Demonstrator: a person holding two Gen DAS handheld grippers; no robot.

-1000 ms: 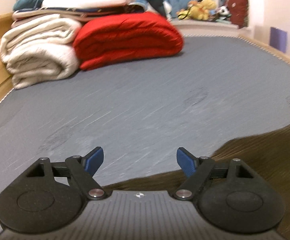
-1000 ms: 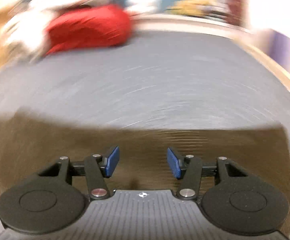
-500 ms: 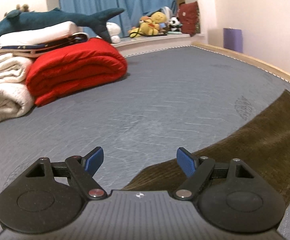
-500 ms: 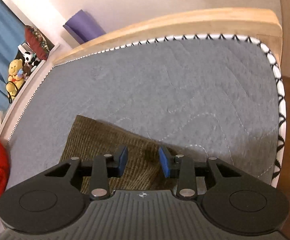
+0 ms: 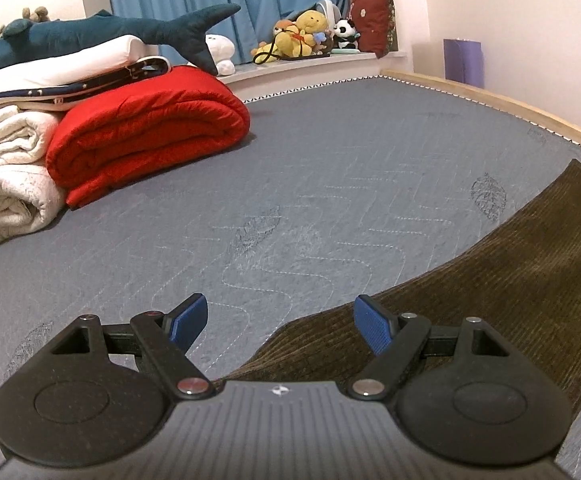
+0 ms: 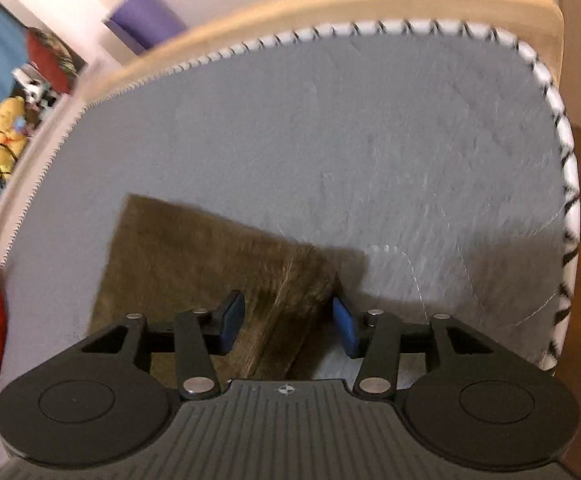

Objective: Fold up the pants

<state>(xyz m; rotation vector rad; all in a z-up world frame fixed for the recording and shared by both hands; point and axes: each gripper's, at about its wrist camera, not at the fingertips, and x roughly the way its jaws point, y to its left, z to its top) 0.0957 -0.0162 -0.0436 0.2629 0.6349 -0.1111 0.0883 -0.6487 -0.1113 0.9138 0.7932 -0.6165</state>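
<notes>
Pants [image 5: 490, 280] of brown corduroy lie flat on the grey bed [image 5: 310, 184], stretched as one long strip near the mattress edge, so a lengthwise fold looks done, though the layers are hard to tell apart. The left gripper [image 5: 278, 320] hangs over one end with its jaws wide and empty. The right gripper [image 6: 286, 320] hangs over a seamed corner of the other end (this view is blurred), jaws also spread, gripping nothing. Crosswise folds seem to remain.

One pair of olive-brown corduroy pants [image 5: 510, 276] lies on one grey quilted mattress [image 5: 290, 184]. One rolled red quilt [image 5: 146, 136], one blue plush shark [image 5: 90, 36].
</notes>
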